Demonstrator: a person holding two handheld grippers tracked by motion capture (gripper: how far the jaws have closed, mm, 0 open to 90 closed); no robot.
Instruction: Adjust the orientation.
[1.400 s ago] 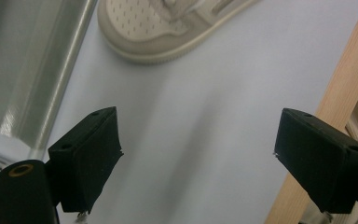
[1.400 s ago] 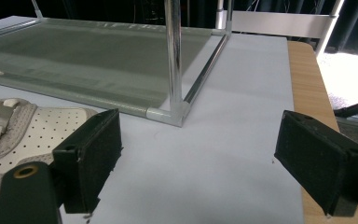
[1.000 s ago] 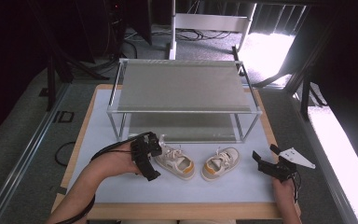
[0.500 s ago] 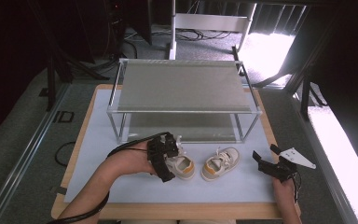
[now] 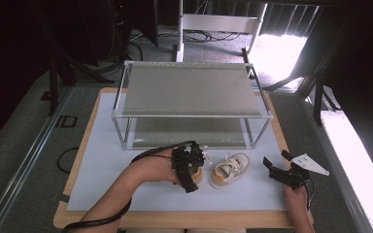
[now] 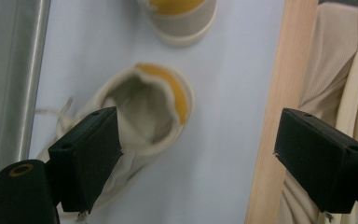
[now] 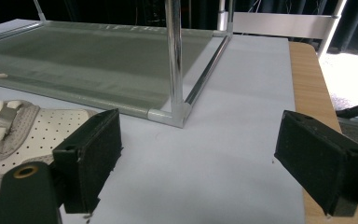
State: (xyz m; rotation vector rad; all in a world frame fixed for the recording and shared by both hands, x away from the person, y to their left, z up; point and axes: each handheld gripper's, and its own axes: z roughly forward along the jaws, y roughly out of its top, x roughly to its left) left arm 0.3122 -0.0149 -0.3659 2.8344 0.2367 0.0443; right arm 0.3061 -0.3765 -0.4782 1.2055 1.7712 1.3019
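Our left gripper (image 5: 190, 171) has slid over the left small cream shoe with the yellow heel (image 6: 144, 112), jaws wide open, ready to grab; our right gripper (image 5: 280, 172) waits open too

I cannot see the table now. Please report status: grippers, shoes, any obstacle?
Left hand-held gripper open over left shoe. Right hand-held gripper open, apart from right shoe. Nothing blocks the rack.

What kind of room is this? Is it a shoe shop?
Probably not a shop; it looks like a lab or workshop set up for recording. A wooden table holds a metal shoe rack and two little shoes, with cables on the floor and dark stands around.
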